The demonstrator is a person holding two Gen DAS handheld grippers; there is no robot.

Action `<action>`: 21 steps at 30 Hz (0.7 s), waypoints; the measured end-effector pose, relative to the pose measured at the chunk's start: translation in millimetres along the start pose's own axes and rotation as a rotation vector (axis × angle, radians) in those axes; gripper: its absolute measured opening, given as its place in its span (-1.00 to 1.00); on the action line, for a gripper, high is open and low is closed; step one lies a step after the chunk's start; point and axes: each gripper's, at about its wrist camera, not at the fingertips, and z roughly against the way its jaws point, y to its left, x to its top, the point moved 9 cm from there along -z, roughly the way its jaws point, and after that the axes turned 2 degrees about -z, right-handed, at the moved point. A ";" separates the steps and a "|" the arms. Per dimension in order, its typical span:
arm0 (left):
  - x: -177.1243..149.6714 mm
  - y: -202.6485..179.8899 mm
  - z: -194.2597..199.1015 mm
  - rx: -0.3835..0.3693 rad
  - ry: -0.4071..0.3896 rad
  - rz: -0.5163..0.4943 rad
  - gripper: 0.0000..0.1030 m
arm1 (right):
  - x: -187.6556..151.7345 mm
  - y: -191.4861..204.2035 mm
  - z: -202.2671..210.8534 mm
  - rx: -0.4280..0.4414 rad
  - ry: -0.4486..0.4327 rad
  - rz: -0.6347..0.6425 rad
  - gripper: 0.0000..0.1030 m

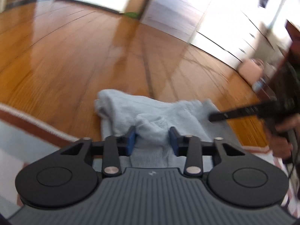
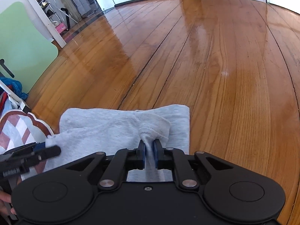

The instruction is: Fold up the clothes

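Left hand-held gripper (image 1: 152,137): the blue pads are seen held apart, with a raised bunch of cloth lying in the gap between them; whether the pads touch the cloth cannot be told, since this view is blurred.
Right hand-held gripper (image 2: 149,154): the pads are seen pressed nearly together, clamped on a thin pinched ridge of cloth that runs up between them.
Garment (image 2: 116,127): a light grey-blue knit piece is seen spread on the floor, part folded over itself, with a hemmed fold bunched just ahead of the right pads.
Floor (image 2: 215,65): glossy wooden boards are seen under and beyond the garment.
Rug (image 2: 16,129): a patterned edge in white and reddish brown is seen just beside the garment's left side.
Relative position: in the right wrist view, the left tool is seen reaching onto the garment's left edge.
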 end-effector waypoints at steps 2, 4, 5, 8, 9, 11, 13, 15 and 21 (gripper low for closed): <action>-1.7 -6.2 -0.8 -0.031 0.013 0.011 -0.41 | 0.4 1.6 2.0 -0.006 -0.015 0.014 -0.71; -3.9 -9.4 -4.4 -0.025 0.025 0.005 -0.41 | 0.9 3.7 4.6 -0.013 -0.035 0.031 -0.67; -5.1 -10.1 -6.7 -0.005 0.030 -0.004 -0.39 | 1.1 4.7 5.9 -0.016 -0.045 0.040 -0.61; -10.5 0.8 -18.0 0.084 0.049 -0.003 -0.29 | 1.8 7.9 9.8 -0.025 -0.075 0.065 -0.33; -11.7 1.5 -18.8 0.081 0.054 -0.008 -0.41 | 2.1 9.0 11.1 -0.029 -0.085 0.074 -0.42; -8.6 -2.8 -13.2 0.074 0.029 -0.043 -0.77 | 2.5 11.2 13.8 -0.035 -0.105 0.091 -0.94; 4.2 -15.4 1.0 0.050 -0.031 -0.081 -0.79 | 3.0 13.4 16.6 -0.042 -0.125 0.109 -0.94; 17.1 -27.4 15.2 0.029 -0.090 -0.116 -0.79 | 5.4 16.7 22.4 -0.046 -0.154 0.125 -0.94; 35.3 -5.8 -0.4 0.217 -0.073 -0.144 -0.27 | 43.2 7.7 22.0 -0.100 -0.201 0.041 -0.36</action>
